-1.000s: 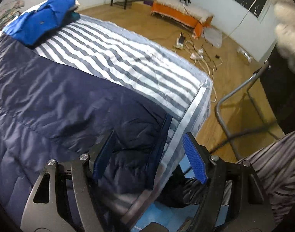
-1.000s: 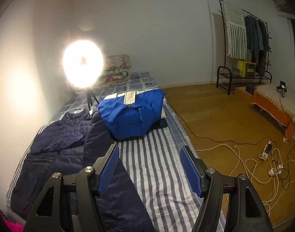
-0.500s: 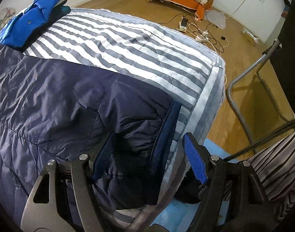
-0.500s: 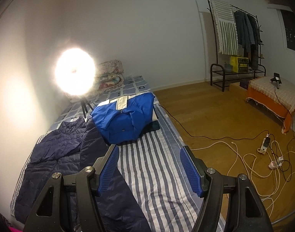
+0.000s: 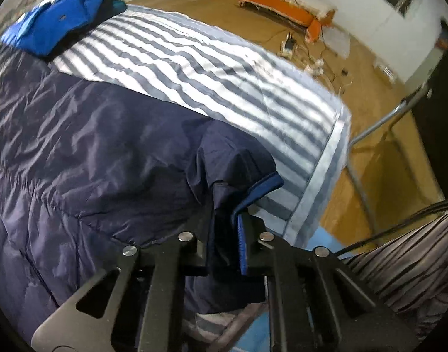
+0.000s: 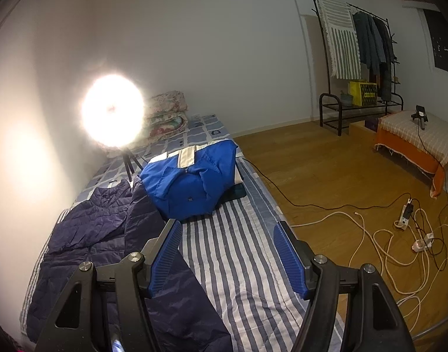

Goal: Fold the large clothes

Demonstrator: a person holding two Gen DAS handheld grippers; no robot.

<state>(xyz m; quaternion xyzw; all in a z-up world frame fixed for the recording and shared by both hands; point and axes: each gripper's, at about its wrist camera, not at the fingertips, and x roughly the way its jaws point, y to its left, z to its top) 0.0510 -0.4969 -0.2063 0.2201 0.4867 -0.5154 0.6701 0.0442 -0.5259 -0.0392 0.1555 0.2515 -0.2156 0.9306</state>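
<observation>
A large navy quilted jacket [image 5: 86,158] lies spread over the left side of the striped bed [image 5: 212,67]. My left gripper [image 5: 225,228] is closing its jaws on the jacket's near corner, a hem with a blue trim [image 5: 265,186], and the fabric is pinched between the pads. In the right wrist view the same navy jacket [image 6: 92,234] stretches along the bed's left side. My right gripper [image 6: 227,252] hovers open above the striped cover [image 6: 238,249] with nothing between its fingers.
A folded bright blue garment [image 6: 191,182] sits mid-bed, with folded quilts [image 6: 168,117] and a glaring ring light [image 6: 112,111] behind. Cables and power strips [image 6: 405,234] litter the wooden floor. A clothes rack [image 6: 356,58] and an orange-covered bench [image 6: 414,143] stand at the right. A metal frame [image 5: 367,152] rises by the bed's corner.
The left gripper's jaws came together on the jacket's corner hem, which stood between them open half a second ago. The right gripper stayed open, its view barely shifting.
</observation>
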